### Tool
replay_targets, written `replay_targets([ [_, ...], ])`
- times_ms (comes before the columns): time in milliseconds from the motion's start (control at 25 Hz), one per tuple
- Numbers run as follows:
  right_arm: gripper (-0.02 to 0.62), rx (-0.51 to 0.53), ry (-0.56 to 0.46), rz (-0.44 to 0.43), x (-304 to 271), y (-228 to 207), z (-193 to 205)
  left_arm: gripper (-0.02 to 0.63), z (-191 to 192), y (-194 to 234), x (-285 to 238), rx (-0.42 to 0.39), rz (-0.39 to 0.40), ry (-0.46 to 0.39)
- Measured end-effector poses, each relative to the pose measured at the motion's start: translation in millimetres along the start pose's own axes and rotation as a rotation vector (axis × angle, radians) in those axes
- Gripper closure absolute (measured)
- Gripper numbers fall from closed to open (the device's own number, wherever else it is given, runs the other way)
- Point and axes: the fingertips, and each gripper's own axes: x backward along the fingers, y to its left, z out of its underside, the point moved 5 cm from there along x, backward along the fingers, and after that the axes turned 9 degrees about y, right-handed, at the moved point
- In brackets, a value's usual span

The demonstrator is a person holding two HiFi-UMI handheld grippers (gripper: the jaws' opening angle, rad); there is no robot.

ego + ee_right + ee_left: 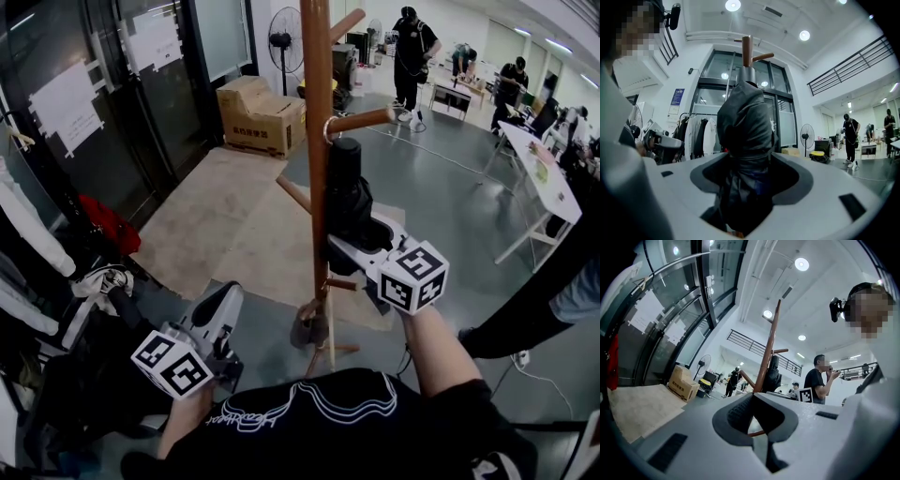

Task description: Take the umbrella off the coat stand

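right claw (pixel 746 183) clamped on black umbrella (pixel 743 122) on coat stand (pixel 317 141), left claw (pixel 757 420) closed, empty

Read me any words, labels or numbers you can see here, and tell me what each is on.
Nothing here reads clearly.
Cardboard box: red print on its side, too blurred to read.
Paper sheets on the glass doors: too blurred.
Blue sign beside the doorway: too small.
Person's black shirt: white script, not legible.
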Motion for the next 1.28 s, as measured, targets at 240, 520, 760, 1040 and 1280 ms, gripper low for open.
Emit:
replay_targets([
  [240,0.330,0.003,-0.005,0.016,7,-3,1,0.600,1,-3,-2,0.001,0.006,-0.006],
  [520,0.341,0.008,-0.029,0.028,8,1,-1,0.600,0,1,4,-0.001,0.006,-0.011],
  [760,0.345,-0.005,-0.067,0.025,21,5,-6,0.600,3,-3,7,-0.005,0.011,-0.017],
  [1040,0.345,0.003,-0.109,0.034,40,10,-25,0.600,-1,-9,6,-0.005,0.022,-0.013],
  [1280,0.345,0.010,-0.147,0.055,54,20,-37,0.600,0,-11,10,-0.008,0.040,-0.009],
])
